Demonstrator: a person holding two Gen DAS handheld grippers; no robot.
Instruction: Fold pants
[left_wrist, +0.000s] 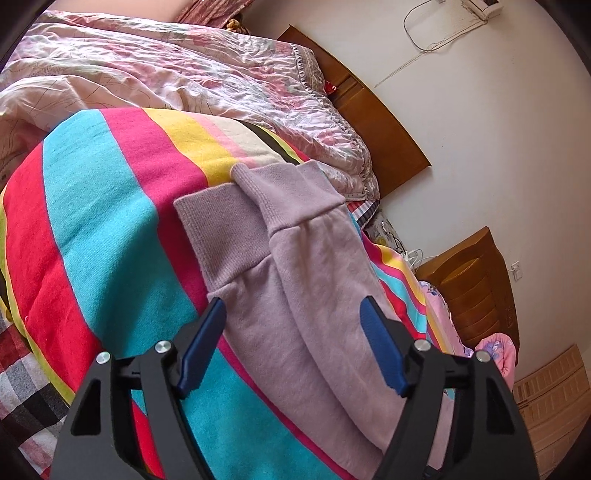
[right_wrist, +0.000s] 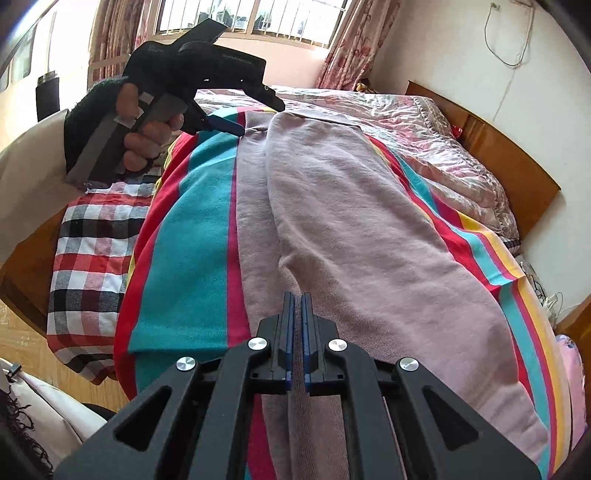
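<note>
Left tongs (left_wrist: 293, 314) gape above the pants' (left_wrist: 295, 266) cuffs; right tongs (right_wrist: 297, 299) pressed together, empty; a one-layer pinch risks skewing the fold.

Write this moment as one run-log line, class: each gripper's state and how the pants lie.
left gripper: open over cuffs | right gripper: shut, grip unclear | pants: legs stacked lengthwise on striped blanket

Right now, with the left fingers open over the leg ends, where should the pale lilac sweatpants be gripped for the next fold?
Grip the pale lilac sweatpants at the two ribbed cuffs, which lie overlapped and flat on the striped blanket. The left gripper could come down from above, one finger either side of the stacked layers; the thick ribbing probably gives the firmest pinch.
</note>
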